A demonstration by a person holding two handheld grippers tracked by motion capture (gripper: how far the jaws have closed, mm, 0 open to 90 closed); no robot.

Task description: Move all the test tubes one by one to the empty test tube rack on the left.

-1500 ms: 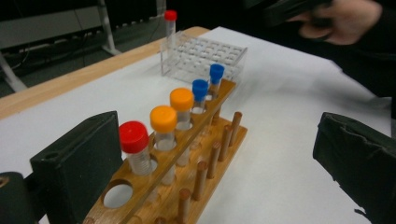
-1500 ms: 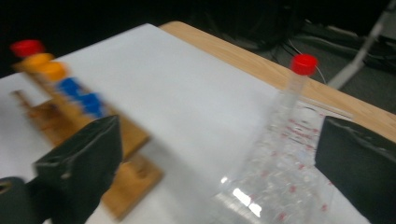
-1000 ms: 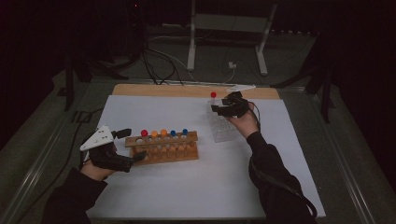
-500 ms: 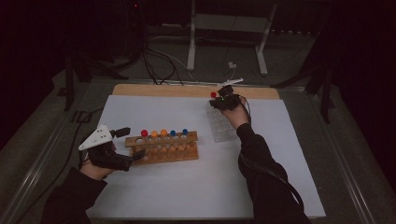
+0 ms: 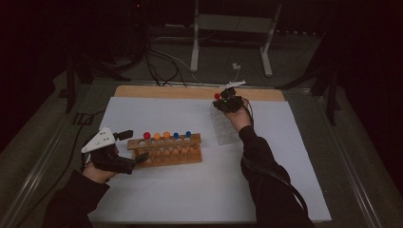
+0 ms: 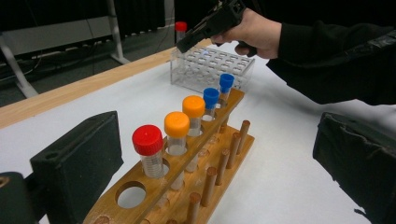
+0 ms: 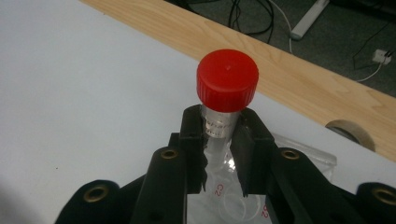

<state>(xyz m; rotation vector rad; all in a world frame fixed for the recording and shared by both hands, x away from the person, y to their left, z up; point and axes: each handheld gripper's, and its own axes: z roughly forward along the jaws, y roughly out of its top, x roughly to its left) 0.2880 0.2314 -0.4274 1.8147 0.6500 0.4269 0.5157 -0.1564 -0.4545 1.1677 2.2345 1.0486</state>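
Holding now: you have the red-capped tube clamped in the right gripper, just under its cap.

High view, right side: your right gripper sits at the far end of the clear rack, with the red cap showing beside it, near the wooden strip at the back of the worktop.

High view, left side: your left gripper rests at the near-left end of the wooden rack; it carries nothing.

Left gripper view: both black fingers stand wide apart on either side of the wooden rack, touching no tube. One red, two orange and two blue caps stand in a row; the end hole nearest you is vacant.

Right gripper view: the fingers are closed to the width of the tube's clear wall, and the tube stands upright over the clear rack, above the wells marked C2.

Handling, as a judgement: the tube looks light, stiff and smooth, so it may slip or twist under a loose hold.

Where to hold: keep your grip high on the wall, right below the cap, which can act as a stop.

Risk: squeezing hard could crack thin plastic; a tilted tube may catch the well's rim.
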